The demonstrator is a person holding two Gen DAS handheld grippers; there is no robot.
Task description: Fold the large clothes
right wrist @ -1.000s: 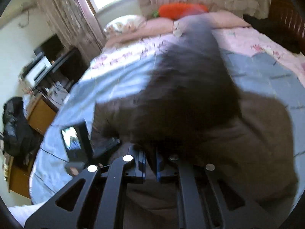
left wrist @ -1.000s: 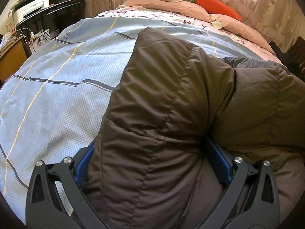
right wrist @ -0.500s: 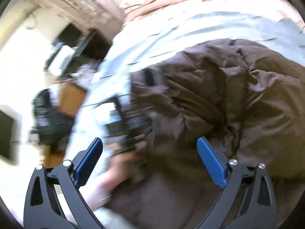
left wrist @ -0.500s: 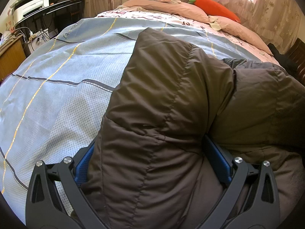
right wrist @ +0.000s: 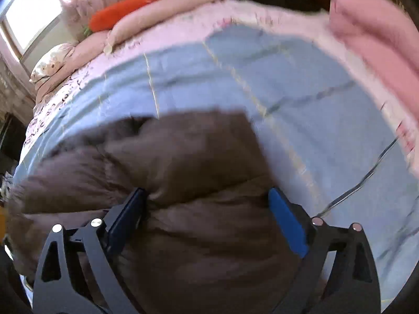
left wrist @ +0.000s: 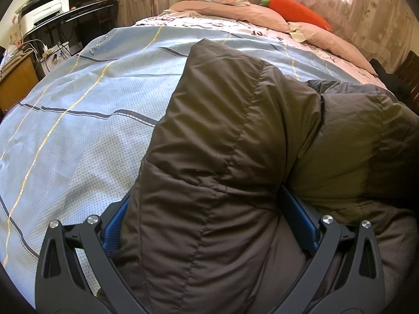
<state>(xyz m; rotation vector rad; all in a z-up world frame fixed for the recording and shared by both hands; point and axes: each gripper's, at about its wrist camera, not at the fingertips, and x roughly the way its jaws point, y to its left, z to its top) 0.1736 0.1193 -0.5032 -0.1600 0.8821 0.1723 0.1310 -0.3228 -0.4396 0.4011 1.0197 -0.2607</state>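
Bedspread (left wrist: 86,120) is lying open at frame left while we are keeping our left claw (left wrist: 209,225) and right claw (right wrist: 209,217) spread wide around the brown jacket (left wrist: 222,157).

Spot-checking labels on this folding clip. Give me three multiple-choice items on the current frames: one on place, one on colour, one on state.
1. Where does the brown jacket lie?
A. on the blue bedspread
B. on the desk
C. on the floor

2. What colour is the carrot toy by the pillows?
A. green
B. orange
C. white

3. How do the left gripper fingers stand?
A. spread wide, with jacket between them
B. pressed together, empty
C. out of view

Answers: 1 A, blue cloth surrounds the jacket; 2 B, its body is plainly orange; 3 A, a thick fold fills the gap.
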